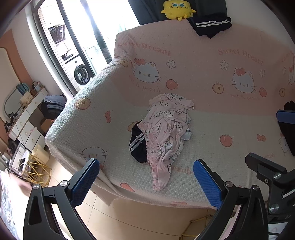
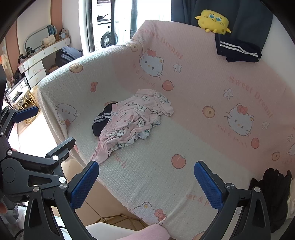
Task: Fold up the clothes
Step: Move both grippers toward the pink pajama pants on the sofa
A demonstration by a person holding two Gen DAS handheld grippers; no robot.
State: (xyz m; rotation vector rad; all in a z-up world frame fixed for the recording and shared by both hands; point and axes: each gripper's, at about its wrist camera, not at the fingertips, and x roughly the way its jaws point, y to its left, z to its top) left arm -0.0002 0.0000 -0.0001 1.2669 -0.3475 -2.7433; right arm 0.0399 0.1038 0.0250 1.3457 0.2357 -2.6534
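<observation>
A crumpled pink garment with a bear print (image 1: 166,133) lies in a heap on the sofa seat; it also shows in the right wrist view (image 2: 129,121). It lies partly over a dark garment with white stripes (image 1: 137,145), also seen from the right (image 2: 102,120). My left gripper (image 1: 146,182) is open and empty, held above the sofa's front edge, short of the heap. My right gripper (image 2: 145,182) is open and empty, to the right of the heap. The left gripper also shows at the left edge of the right wrist view (image 2: 36,147).
The sofa wears a pink and white cat-print cover (image 1: 202,64). A yellow plush toy (image 1: 178,8) and folded dark striped clothes (image 1: 212,25) sit on the backrest. Black clothing (image 2: 272,193) lies at the right end. A dresser (image 1: 27,120) and backpack (image 1: 53,107) stand left.
</observation>
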